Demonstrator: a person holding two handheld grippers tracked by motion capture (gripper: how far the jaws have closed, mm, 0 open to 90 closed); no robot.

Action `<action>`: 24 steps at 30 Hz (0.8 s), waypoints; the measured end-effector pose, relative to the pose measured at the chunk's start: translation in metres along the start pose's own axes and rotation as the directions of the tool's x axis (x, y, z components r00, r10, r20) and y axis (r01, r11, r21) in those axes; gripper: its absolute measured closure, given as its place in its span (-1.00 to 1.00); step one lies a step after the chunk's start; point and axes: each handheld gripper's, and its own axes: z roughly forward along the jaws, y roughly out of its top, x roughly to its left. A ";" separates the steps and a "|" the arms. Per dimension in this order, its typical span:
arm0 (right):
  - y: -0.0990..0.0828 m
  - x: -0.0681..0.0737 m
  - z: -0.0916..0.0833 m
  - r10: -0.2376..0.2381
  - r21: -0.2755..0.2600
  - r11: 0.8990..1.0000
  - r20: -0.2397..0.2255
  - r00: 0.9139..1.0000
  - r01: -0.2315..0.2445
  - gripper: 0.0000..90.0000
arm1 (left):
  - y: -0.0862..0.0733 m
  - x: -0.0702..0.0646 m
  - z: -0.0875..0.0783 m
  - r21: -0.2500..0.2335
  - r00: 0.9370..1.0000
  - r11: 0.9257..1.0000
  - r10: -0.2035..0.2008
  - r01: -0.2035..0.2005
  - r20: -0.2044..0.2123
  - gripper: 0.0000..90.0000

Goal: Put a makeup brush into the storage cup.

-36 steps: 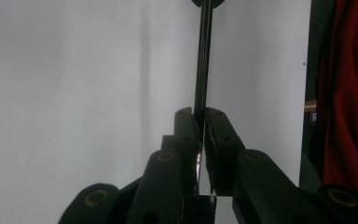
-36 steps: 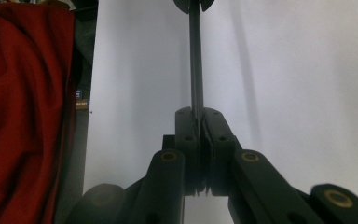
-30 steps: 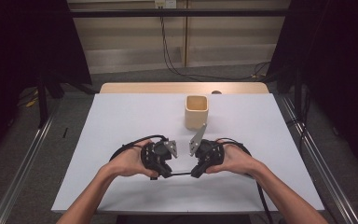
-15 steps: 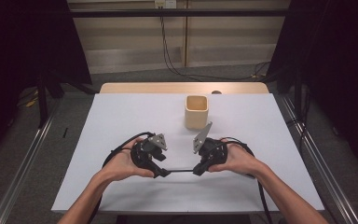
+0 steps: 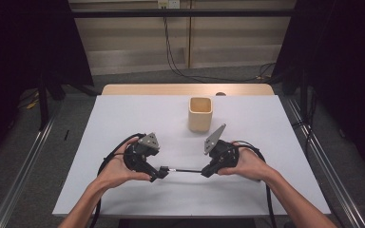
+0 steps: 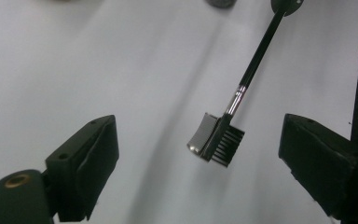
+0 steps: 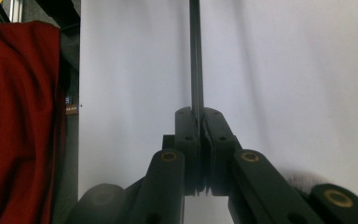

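A thin black brush [image 5: 185, 170] with a small comb-and-bristle head [image 6: 216, 140] hangs level just above the white table [image 5: 123, 118], between my two grippers. My right gripper [image 5: 205, 171] is shut on the end of its handle [image 7: 196, 56], the jaws pressed together around it [image 7: 199, 114]. My left gripper [image 5: 160, 172] has just been opening. Its jaws now stand wide apart [image 6: 200, 140] on either side of the brush head without touching it.
A tan square cup [image 5: 200, 114] stands upright on the table behind the grippers, slightly right of centre. Red cloth [image 7: 18, 116] hangs past the table's edge in the right gripper view. Cables trail from both grippers toward the person.
My left gripper has opened, let go of the brush head and drawn a little to the left. The right gripper has kept still, holding the handle.
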 end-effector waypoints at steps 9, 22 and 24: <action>-0.012 0.000 -0.007 0.035 -0.031 0.999 0.016 0.999 -0.034 0.92 | -0.013 0.001 -0.011 -0.050 0.998 0.998 -0.040 0.037 -0.052 -0.81; -0.022 0.001 -0.006 0.117 -0.112 0.988 0.074 0.990 -0.108 0.92 | -0.038 -0.005 -0.023 -0.140 0.991 0.988 -0.087 0.072 -0.103 -0.92; -0.025 0.001 -0.005 0.159 -0.115 0.982 0.098 0.982 -0.148 0.92 | -0.040 -0.006 -0.025 -0.164 0.989 0.983 -0.102 0.083 -0.109 -0.92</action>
